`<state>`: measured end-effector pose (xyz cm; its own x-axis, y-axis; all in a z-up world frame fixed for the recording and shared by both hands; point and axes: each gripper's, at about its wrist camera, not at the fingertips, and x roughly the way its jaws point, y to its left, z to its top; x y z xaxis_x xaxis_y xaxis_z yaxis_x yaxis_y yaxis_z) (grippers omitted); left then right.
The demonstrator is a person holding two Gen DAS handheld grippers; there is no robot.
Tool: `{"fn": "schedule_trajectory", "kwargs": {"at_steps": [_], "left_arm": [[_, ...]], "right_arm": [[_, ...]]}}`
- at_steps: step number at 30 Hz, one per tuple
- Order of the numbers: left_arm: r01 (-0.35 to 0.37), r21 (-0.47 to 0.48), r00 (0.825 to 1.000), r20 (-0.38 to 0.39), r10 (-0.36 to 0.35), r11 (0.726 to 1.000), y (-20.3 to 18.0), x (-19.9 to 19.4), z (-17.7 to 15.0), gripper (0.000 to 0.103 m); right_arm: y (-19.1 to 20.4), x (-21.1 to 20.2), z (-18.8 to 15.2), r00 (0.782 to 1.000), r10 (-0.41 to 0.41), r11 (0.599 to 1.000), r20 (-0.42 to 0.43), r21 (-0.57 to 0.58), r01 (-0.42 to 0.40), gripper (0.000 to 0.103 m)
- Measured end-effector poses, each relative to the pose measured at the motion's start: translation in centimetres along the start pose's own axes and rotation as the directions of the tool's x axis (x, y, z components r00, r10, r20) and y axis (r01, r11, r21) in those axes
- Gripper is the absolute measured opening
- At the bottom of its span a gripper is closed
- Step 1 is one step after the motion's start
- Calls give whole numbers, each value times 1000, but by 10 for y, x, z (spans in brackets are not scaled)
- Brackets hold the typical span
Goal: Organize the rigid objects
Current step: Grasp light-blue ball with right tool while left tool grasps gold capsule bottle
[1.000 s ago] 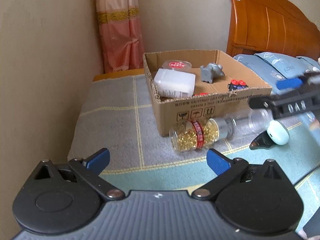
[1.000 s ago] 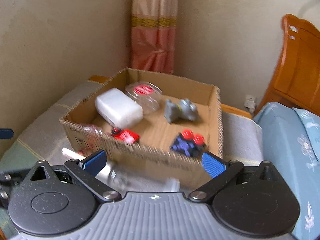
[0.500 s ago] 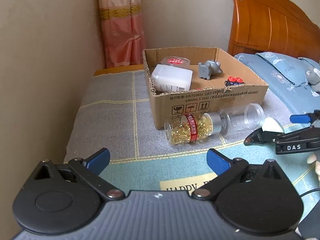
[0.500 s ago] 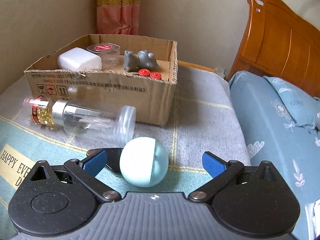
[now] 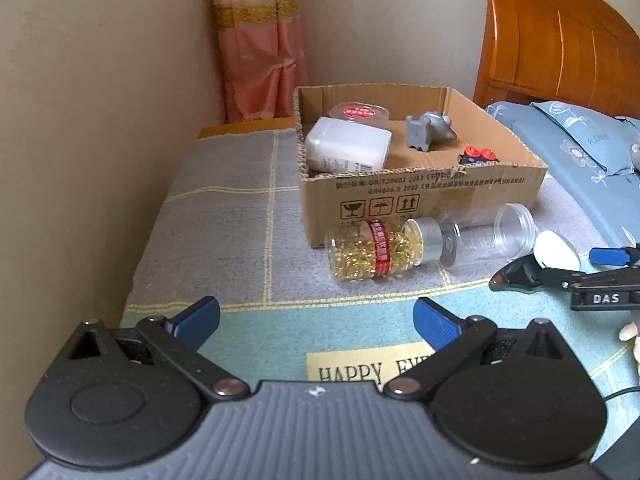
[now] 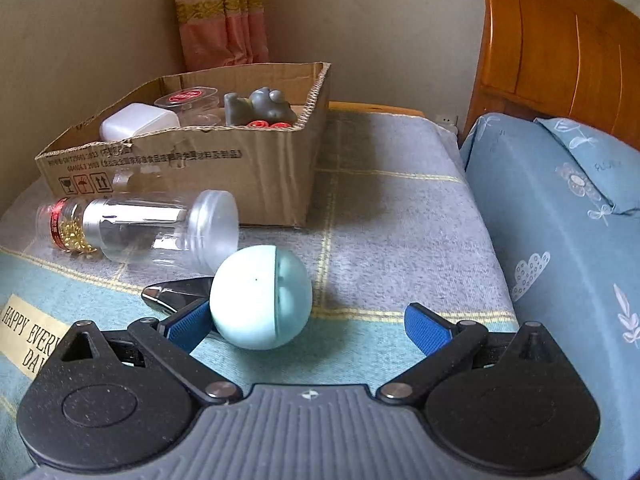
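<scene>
A pale blue ball-shaped object (image 6: 261,297) lies on the bed blanket between my right gripper's (image 6: 308,326) open fingers, close to the left finger. A black object (image 6: 180,293) lies under its left side. A clear empty jar (image 6: 168,226) and a bottle of yellow capsules (image 5: 376,250) lie on their sides in front of a cardboard box (image 5: 420,194). The box holds a white container (image 5: 348,150), a clear tub with a red label (image 5: 360,112), a grey toy (image 5: 428,130) and a red-topped item (image 5: 478,155). My left gripper (image 5: 316,320) is open and empty, nearer than the bottle.
A wooden headboard (image 6: 560,48) and a blue pillow (image 6: 560,200) stand to the right. A wall (image 5: 100,100) runs along the left of the bed, with a pink curtain (image 5: 260,40) in the corner. A "HAPPY" print (image 5: 360,368) marks the blanket.
My right gripper has come away from over the box and dropped to the blanket, its fingers now around the blue ball. My left gripper has pulled back a little.
</scene>
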<state>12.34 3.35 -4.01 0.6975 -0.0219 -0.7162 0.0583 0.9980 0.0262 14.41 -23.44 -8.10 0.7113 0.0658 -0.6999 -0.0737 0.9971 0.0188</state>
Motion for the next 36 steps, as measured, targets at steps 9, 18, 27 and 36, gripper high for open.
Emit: {"fn": "schedule_trajectory", "kwargs": {"at_steps": [9,18,27,36], "left_arm": [[20,55,999,-29,-18,998,-24,36,3,102],[89,50,993,-86,-85,995,-37,72,1,102],[102,43,993,-59,-99,994,-40,85,1,102],[73,18,996,-54,-72,997,-19,93,9,102]], "right_arm": [[-17,0,-6,997,72,997,-5,34,-72,103],[-6,1,-12,1000,17,997,-26,-76,-19,103],[-7,0,-15,1000,15,997,-6,-75,-15,103],[-6,0,-17,1000,8,998,12,-69,-8,103]]}}
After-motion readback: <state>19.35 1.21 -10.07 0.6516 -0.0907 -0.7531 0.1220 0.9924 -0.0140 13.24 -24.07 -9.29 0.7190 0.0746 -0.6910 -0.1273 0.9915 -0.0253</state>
